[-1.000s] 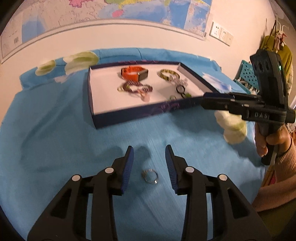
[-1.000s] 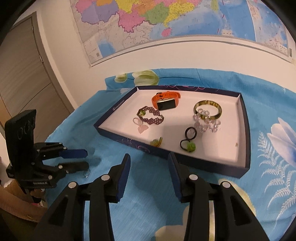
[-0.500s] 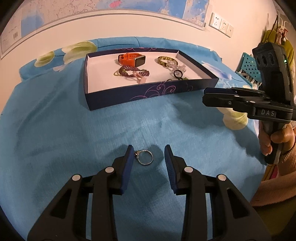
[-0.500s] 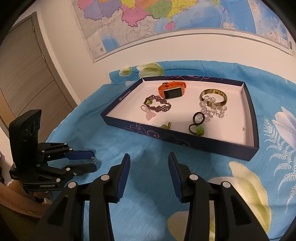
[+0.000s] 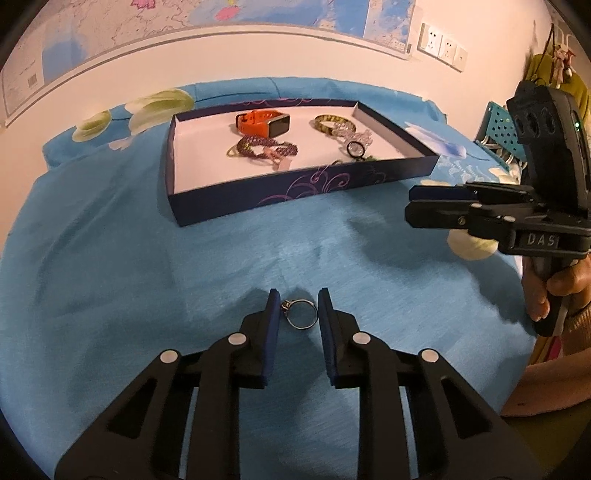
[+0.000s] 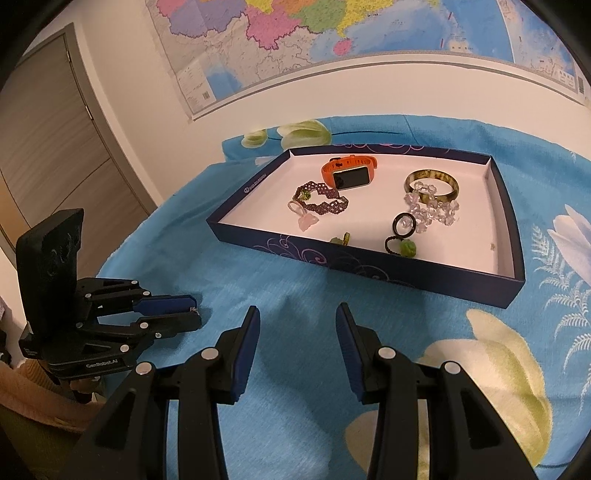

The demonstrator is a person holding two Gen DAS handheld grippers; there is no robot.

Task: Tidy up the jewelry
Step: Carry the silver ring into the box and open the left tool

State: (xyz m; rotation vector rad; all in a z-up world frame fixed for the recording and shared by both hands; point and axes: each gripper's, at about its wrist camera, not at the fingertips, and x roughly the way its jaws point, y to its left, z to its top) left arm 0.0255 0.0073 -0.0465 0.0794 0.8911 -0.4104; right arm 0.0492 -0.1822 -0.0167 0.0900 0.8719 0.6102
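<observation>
A silver ring (image 5: 302, 314) sits between the pads of my left gripper (image 5: 298, 309), which is shut on it, above the blue cloth. In the right wrist view the left gripper (image 6: 194, 314) is at the far left. A navy tray (image 5: 295, 195) with a white floor lies beyond; it holds an orange watch (image 5: 264, 123), a purple beaded bracelet (image 5: 266, 149), a green bangle (image 5: 334, 123) and a black ring (image 5: 355, 148). My right gripper (image 6: 297, 328) is open and empty, short of the tray's near wall (image 6: 369, 262).
A blue flowered cloth (image 6: 480, 350) covers the table. A wall with a map (image 6: 332, 33) stands behind the tray. A door (image 6: 48, 140) is at the left. Wall sockets (image 5: 441, 46) and a teal crate (image 5: 498, 133) are at the right.
My left gripper has closed around the ring, which first lay loose on the cloth, and has lifted it. The right gripper has backed slightly away from the tray.
</observation>
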